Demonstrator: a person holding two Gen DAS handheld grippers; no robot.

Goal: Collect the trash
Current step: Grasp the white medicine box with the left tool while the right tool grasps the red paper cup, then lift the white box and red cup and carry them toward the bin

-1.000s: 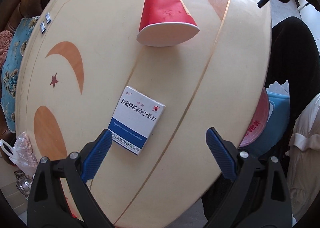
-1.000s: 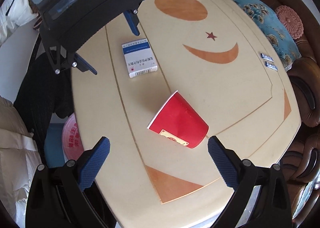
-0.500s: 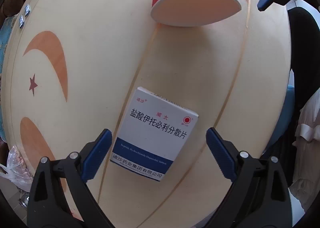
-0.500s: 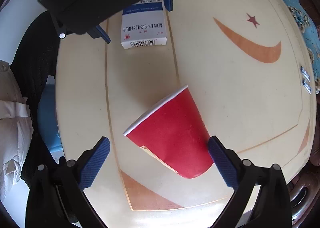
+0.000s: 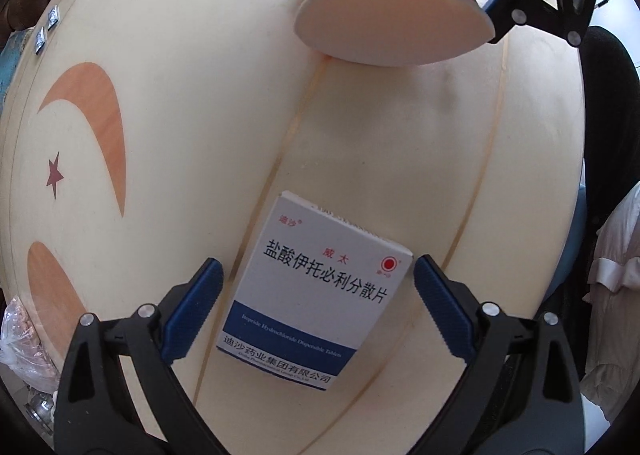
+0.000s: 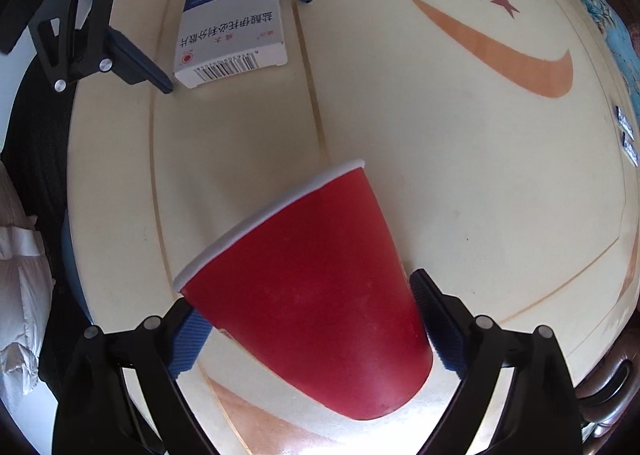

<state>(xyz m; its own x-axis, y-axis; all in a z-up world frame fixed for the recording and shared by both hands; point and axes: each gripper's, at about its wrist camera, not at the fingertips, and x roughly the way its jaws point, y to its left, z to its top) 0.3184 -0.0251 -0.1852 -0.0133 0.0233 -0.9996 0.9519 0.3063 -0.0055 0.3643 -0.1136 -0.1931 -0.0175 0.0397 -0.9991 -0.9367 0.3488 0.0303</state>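
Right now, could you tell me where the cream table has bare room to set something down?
The widest bare patch of the cream table lies between the tipped red paper cup and the orange crescent inlay. A smaller strip separates the cup from the white-and-blue medicine box. Around the cup and box themselves it is crowded with grippers.

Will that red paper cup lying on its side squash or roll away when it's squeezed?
The red paper cup looks thin-walled and empty, so it would probably dent easily. Lying on its side, tapered, it might roll in a curve if nudged. The right gripper is closing around it, which should stop that.
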